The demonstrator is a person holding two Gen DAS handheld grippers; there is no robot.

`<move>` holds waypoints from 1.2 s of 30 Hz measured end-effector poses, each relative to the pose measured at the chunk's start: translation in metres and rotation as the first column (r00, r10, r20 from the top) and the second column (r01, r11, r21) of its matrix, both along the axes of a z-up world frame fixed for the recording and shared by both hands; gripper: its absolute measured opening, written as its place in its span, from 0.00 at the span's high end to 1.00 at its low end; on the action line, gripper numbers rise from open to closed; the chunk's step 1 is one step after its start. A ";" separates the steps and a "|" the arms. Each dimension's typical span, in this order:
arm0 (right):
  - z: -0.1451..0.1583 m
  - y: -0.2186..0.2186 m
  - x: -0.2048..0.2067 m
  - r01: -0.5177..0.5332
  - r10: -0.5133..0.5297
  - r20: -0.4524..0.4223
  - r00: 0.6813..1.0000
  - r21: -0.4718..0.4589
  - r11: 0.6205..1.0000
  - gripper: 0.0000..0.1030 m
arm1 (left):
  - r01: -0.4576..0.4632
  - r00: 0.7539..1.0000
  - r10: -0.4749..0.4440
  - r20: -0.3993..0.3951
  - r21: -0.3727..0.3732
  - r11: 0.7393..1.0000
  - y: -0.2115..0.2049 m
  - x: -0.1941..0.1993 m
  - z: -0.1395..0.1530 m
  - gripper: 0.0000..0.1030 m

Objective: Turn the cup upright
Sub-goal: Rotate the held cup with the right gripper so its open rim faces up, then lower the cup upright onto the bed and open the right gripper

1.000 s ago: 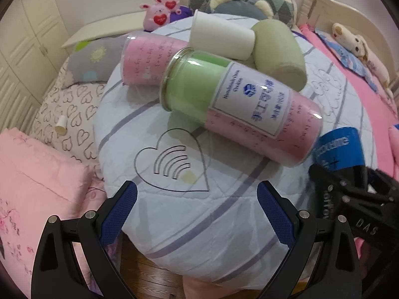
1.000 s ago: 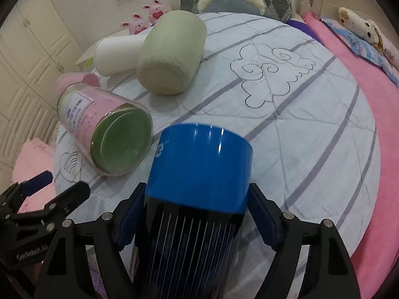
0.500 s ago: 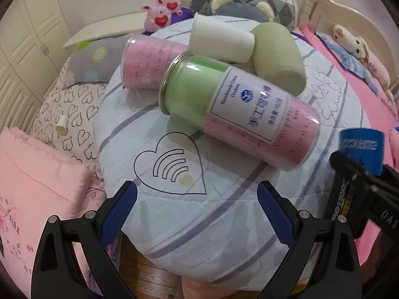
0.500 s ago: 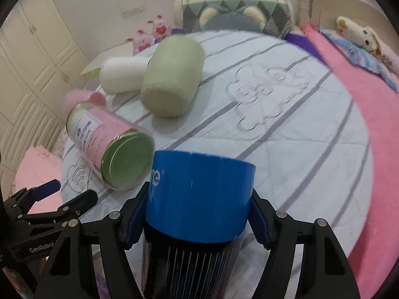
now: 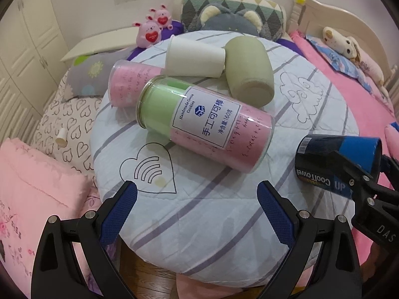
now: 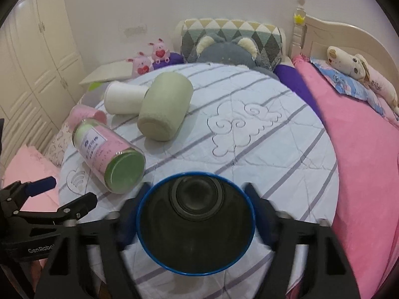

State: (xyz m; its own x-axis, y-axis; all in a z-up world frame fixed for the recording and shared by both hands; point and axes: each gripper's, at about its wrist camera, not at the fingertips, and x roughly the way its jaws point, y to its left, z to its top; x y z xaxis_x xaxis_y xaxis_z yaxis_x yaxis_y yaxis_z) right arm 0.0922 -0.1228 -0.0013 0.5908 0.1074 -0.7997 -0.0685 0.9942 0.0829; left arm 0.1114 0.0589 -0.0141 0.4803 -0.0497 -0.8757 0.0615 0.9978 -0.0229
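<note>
A blue and black cup (image 6: 195,221) is clamped between the fingers of my right gripper (image 6: 197,214). Its open mouth faces the right wrist camera and I see its dark inside. In the left wrist view the cup (image 5: 336,159) lies on its side in the air over the round table's right edge, held by the right gripper (image 5: 354,172). My left gripper (image 5: 197,214) is open and empty at the table's near edge. It also shows in the right wrist view (image 6: 62,194) at the left.
On the round quilted table (image 5: 224,211) lie a pink and green jar (image 5: 204,124), a pink jar (image 5: 132,84), a white cup (image 5: 194,57) and a green cup (image 5: 249,72), all on their sides. A pink bed (image 6: 361,162) is at the right.
My right gripper has turned the blue cup from base-forward to lying sideways, so its open mouth now faces the right wrist camera. The left gripper has stayed still.
</note>
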 end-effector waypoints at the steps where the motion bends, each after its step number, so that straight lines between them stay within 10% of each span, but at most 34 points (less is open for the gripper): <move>1: 0.000 0.000 0.000 -0.003 0.003 0.006 1.000 0.000 1.000 0.18 | -0.003 1.000 0.003 -0.003 -0.003 1.000 0.000 0.000 0.000 0.05; 26: -0.047 -0.024 -0.067 -0.050 0.065 -0.199 0.978 0.079 0.996 0.29 | -0.015 0.999 0.015 -0.043 -0.003 1.000 0.001 -0.007 -0.016 0.05; 36: 0.010 -0.030 -0.040 -0.026 0.022 -0.114 0.993 -0.038 0.999 0.30 | 0.019 0.999 -0.019 -0.037 0.011 1.000 -0.001 -0.012 -0.016 0.05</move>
